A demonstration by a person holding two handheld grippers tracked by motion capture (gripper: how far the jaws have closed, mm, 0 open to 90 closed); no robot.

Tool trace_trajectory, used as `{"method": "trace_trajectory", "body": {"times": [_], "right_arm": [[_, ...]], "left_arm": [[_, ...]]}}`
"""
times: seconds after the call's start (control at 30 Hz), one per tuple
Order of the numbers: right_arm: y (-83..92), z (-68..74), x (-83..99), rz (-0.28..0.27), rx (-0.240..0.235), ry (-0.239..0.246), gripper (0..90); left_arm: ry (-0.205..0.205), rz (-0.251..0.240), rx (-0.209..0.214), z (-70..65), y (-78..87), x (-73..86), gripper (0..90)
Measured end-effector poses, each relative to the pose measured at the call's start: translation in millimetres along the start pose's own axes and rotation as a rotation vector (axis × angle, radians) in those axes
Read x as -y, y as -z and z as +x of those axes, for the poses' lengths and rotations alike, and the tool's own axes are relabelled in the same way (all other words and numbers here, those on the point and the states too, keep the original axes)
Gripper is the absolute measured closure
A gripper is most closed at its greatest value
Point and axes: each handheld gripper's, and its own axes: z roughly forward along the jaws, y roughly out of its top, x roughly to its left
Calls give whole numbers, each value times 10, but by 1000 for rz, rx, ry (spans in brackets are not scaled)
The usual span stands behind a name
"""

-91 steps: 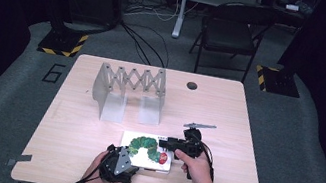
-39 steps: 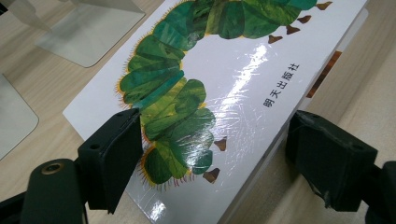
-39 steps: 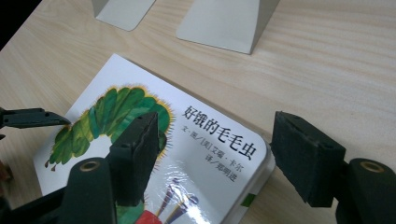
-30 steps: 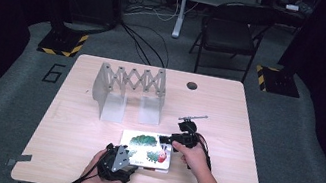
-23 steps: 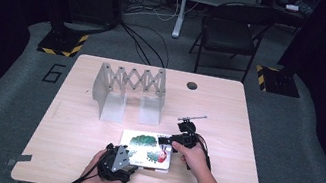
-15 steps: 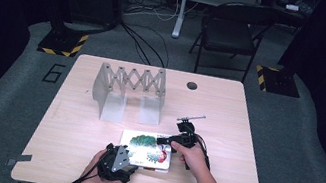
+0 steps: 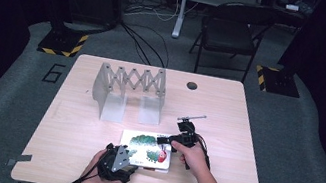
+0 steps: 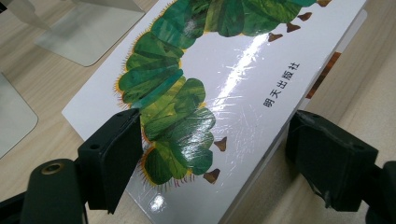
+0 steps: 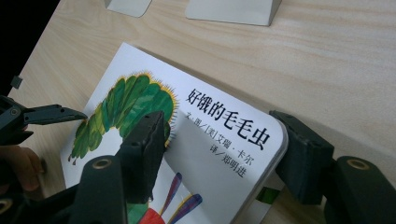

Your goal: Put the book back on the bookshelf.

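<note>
Dark floor with cables and a folding chair [image 7: 227, 32] surrounds the pale wooden desk [image 7: 228, 113], where a grey accordion-style book rack [image 7: 129, 85] stands with nothing between its plates. Just in front of it, near the person's edge, lies a white picture book [image 7: 148, 150] with a green caterpillar on the cover.

From the left gripper [image 7: 116, 163] view, the book's lower corner sits between the two black fingers [image 8: 112, 156]; the left one rests against the cover and the right one stands just off the book's edge, so the gap is fairly wide and I cannot tell whether they press. The right gripper [image 7: 178, 140] has its fingers [image 9: 144, 149] over the cover's rounded corner, one on top, the other outside the edge; they have just been closing, with the lifted cover between them.

Only the right gripper view makes the black Chinese title readable and shows a coloured page beneath the raised cover; the high view gives the rack's place
</note>
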Motion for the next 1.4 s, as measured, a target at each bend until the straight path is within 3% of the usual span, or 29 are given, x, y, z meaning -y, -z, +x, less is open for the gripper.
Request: {"method": "trace_trajectory", "body": {"times": [0.23, 0.4, 0.67, 1.03, 1.2, 1.3, 1.33, 1.4], "right_arm": [[15, 3, 1, -10, 6, 2, 399], [-21, -42, 19, 2, -13, -42, 392], [-20, -50, 22, -2, -11, -27, 389], [-13, -27, 37, 12, -23, -35, 385], [-23, -35, 41, 3, -28, -17, 384], [-25, -46, 40, 1, -34, -12, 383], [-21, -36, 42, 6, -35, -28, 379], [-15, -33, 42, 9, -36, -43, 379]], "left_arm": [[0, 0, -1, 0, 1, 1, 187], [-3, -1, -1, -1, 1, 0, 186], [-5, -2, -3, -2, 1, -1, 187], [-19, 37, -14, -25, 41, -30, 220], [-21, 44, -24, -32, 49, -34, 223], [-33, 49, -16, -41, 62, -39, 225], [-22, 49, 6, -46, 67, -38, 222], [-32, 52, 10, -60, 82, -39, 217]]}}
